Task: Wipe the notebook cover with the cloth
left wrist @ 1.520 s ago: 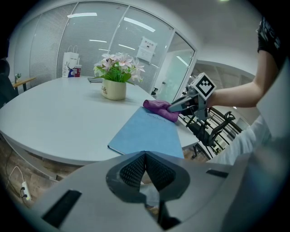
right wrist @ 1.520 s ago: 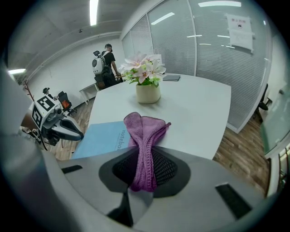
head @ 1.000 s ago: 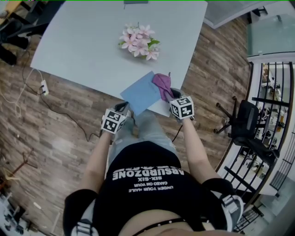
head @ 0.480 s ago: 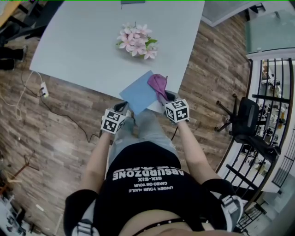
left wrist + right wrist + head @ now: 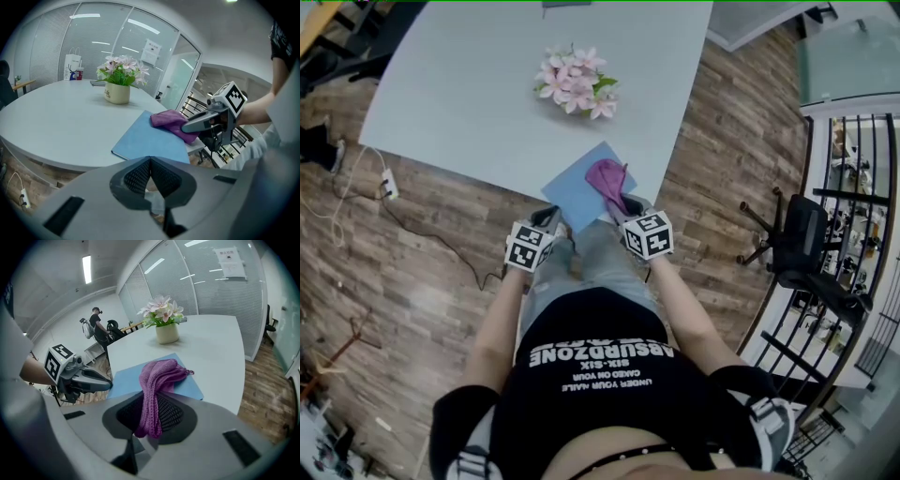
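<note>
Cream pot [image 5: 117, 93] on the tabletop [image 5: 469, 94] holds pink flowers [image 5: 574, 82] w/ green leaves. It stands beyond the blue notebook [image 5: 577, 192], well apart, nothing between them. The notebook lies flat at the near tabletop edge, one corner over the rim. Purple cloth [image 5: 157, 380] is bunched on the cover's right part, its tail running back into the right hand-held gripper [image 5: 150, 418], which is clenched on it. Left hand-held gripper [image 5: 151, 176] has its jaws pressed together w/ nothing in them, and sits off the tabletop edge near the notebook's near corner, not touching. White paper bag [image 5: 71, 67] at the far side, contents not visible. Power strip [image 5: 389, 178] on the wood floor at left, office chair [image 5: 797, 248] at right.
</note>
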The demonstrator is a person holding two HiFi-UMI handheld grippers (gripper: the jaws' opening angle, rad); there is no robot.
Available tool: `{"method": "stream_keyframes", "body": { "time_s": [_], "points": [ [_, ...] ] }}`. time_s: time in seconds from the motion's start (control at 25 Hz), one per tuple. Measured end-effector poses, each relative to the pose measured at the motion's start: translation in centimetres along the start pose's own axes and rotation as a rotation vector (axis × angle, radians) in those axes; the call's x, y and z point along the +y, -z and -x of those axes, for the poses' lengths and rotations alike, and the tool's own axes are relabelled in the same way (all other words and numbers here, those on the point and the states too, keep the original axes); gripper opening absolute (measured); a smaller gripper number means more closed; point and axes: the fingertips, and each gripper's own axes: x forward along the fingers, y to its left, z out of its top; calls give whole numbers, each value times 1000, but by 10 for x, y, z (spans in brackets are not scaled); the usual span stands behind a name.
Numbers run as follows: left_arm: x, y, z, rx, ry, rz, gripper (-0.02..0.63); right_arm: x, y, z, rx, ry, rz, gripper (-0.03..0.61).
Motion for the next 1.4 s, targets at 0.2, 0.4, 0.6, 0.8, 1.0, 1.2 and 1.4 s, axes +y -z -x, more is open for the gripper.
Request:
{"method": "stream_keyframes", "body": {
  "time_s": [0.2,0.4,0.6,0.8,1.0,1.2,1.4],
  "points": [
    [0,2,0,1,0,1,17,13,3,-2,5,-21,-18,80],
    [-1,-1,1,3,5,-6,17,34,7,-7,20,-75,-19,80],
    [0,1,-1,1,4,-4,17,57,13,-13,36,-150,-64,80],
    [-1,0,1,-2,2,-2,17,81,18,-18,70,-220,-51,80],
    [-1,0,1,-3,-1,3,17,97,22,-22,108,-264,-12,80],
    [0,1,0,-3,1,4,17,106,26,-26,152,-270,69,78],
    [1,2,0,-1,1,1,17,107,27,-30,172,-259,108,78]
  ]
}}
